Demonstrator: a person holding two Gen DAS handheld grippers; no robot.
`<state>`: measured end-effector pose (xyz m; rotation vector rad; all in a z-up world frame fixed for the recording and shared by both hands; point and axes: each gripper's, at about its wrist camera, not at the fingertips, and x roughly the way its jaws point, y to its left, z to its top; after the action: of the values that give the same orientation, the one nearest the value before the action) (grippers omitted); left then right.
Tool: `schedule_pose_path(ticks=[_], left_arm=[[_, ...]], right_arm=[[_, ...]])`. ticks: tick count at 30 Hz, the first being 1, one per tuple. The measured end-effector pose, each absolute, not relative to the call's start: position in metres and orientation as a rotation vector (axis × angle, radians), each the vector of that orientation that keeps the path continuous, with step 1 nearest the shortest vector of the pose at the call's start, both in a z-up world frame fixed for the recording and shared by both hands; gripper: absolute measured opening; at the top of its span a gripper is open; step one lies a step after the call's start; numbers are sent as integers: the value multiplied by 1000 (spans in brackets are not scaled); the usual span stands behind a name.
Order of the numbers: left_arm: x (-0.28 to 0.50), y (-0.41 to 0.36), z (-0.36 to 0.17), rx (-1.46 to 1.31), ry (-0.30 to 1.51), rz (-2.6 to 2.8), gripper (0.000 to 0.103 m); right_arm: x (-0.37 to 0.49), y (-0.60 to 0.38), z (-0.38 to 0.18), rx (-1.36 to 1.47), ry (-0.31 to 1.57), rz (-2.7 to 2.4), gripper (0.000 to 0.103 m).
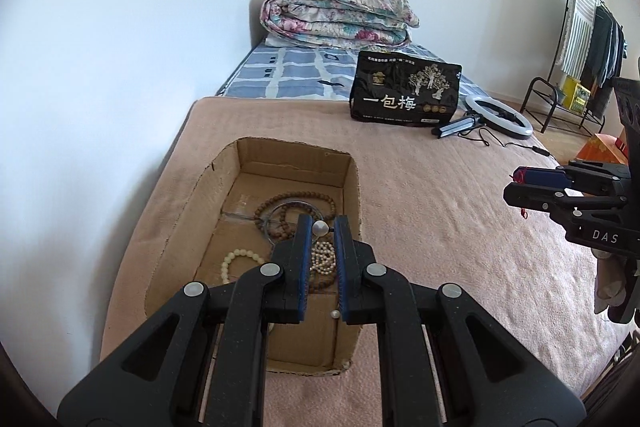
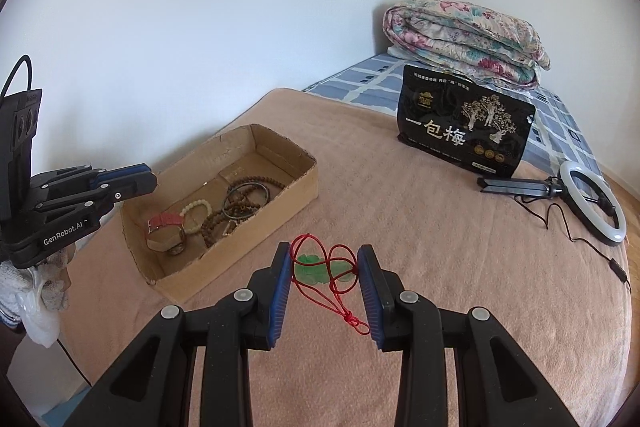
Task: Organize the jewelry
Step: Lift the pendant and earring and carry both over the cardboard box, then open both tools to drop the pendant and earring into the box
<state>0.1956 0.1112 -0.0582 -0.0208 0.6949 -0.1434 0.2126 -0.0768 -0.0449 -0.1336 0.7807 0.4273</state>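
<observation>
The right hand-held gripper (image 2: 323, 287) hangs partly open over the pink blanket (image 2: 440, 247) on the bed, its blue pads flanking the green pendant on a red cord (image 2: 320, 269) without visibly pressing it; the cord's knotted tail trails back toward the wrist, roughly along the fingers. The cardboard box (image 2: 280, 187) of bracelets lies just to the left, beneath the left hand-held gripper (image 1: 323, 233), whose jaws stand narrow and seemingly empty; the right hand is plainly nearer the pendant.
</observation>
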Motion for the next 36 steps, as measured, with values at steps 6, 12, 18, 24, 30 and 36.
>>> schedule_pose_path(ticks=[6,12,18,24,30,36], left_arm=[[205,130,-61,-26,696,-115,9],[211,146,-63,-37,698,-91,9],[213,161,-67,-46,702,-71,9],[215,172,-74,-58,713,-60,9],[216,179,-78,-67,718,-53,10],[216,183,-78,-65,716,-45,10]], right_arm=[[232,-53,-46,-131,783,454,33],[250,-28,-48,-120,789,489,34],[262,-3,-54,-128,794,519,34],[274,13,-60,-129,803,537,34],[283,27,-63,-122,810,552,34],[290,36,-65,-110,817,566,34]])
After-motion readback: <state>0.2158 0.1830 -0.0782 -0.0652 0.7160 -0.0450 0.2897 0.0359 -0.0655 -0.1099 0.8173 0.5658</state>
